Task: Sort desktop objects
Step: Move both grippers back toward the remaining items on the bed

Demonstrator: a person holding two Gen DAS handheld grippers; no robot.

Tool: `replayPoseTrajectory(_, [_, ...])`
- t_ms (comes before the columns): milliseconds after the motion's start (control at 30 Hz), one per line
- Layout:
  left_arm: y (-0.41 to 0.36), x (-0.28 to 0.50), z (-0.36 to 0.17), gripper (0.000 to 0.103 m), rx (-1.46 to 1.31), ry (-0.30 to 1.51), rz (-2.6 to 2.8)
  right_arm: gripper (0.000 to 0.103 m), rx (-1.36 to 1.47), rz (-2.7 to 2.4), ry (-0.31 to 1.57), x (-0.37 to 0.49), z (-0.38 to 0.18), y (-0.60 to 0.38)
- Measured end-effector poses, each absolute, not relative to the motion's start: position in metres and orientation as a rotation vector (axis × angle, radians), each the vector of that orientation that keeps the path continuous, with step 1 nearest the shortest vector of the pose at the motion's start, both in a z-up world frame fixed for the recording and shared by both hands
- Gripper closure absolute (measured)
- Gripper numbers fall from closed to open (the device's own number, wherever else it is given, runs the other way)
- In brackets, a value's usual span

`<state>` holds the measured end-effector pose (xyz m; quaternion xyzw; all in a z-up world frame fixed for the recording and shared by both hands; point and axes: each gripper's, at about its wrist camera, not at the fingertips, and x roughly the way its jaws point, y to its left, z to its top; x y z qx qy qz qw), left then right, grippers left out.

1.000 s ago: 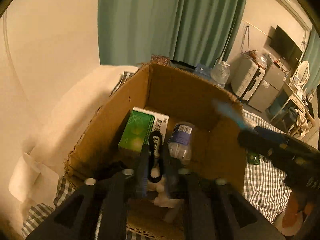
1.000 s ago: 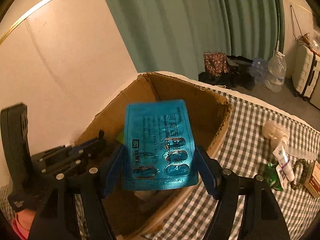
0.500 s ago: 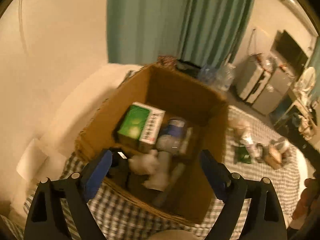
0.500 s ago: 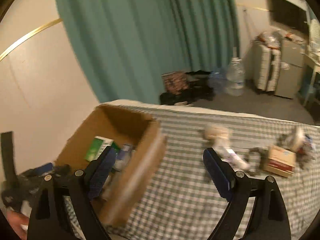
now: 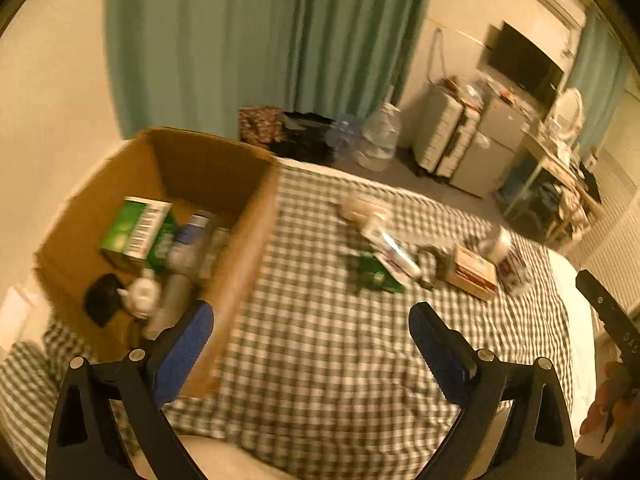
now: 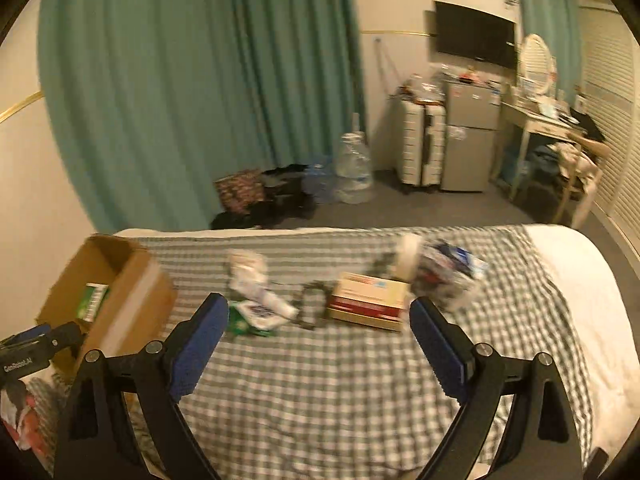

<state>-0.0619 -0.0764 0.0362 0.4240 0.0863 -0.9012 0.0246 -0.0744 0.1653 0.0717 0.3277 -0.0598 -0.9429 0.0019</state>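
Both tools are empty: your left tool (image 5: 311, 330) and right tool (image 6: 318, 322) have their jaws opening wide with nothing between them. Sorted items already lie in the cardboard box (image 5: 248, 248) at the left end of the checked bedspread (image 5: 320, 360). What remains is a loose cluster well to its right: a green packet (image 6: 244, 322), a tube (image 6: 276, 304) lying on it, and a flat red-and-cream box (image 6: 370, 300) just beside. Pick one target per tool, come down over it squarely, and close across its narrow side, keeping clear of neighbours.
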Motion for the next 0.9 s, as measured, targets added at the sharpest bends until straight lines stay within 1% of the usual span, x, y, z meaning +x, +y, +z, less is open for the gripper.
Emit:
replayPoseTrajectory(133, [-0.031, -0.080, 0.017, 0.002, 1.380, 0.154, -2.801, 0.010, 1.083, -2.982, -0.280, -0.073, 0.051, 0.208])
replayPoseTrajectory(233, [-0.010, -0.093, -0.001, 0.002, 1.426, 0.103, -2.788, 0.010, 1.125, -2.993, -0.365, -0.077, 0.030, 0.234])
replayPoseTrajectory(333, [0.007, -0.110, -0.020, 0.002, 1.487, 0.109, -2.767, 0.010, 1.161, -2.998, -0.426, -0.085, 0.010, 0.256])
replayPoseTrajectory(500, [0.042, -0.144, -0.043, 0.002, 1.554, 0.097, -2.782, 0.010, 1.253, -3.028, -0.464, -0.108, -0.017, 0.287])
replayPoseTrajectory(733, [0.110, -0.192, -0.069, 0.002, 1.649, 0.052, -2.854, 0.010, 1.271, -3.050, -0.421, -0.144, -0.034, 0.317])
replayPoseTrajectory(800, [0.134, -0.205, -0.080, 0.002, 1.679, 0.001, -2.907, 0.010, 1.277, -3.055, -0.395, -0.158, -0.040, 0.328])
replayPoseTrajectory(900, [0.162, -0.220, -0.094, 0.002, 1.693, -0.105, -2.958, 0.011, 1.316, -3.064, -0.285, -0.178, -0.049, 0.339])
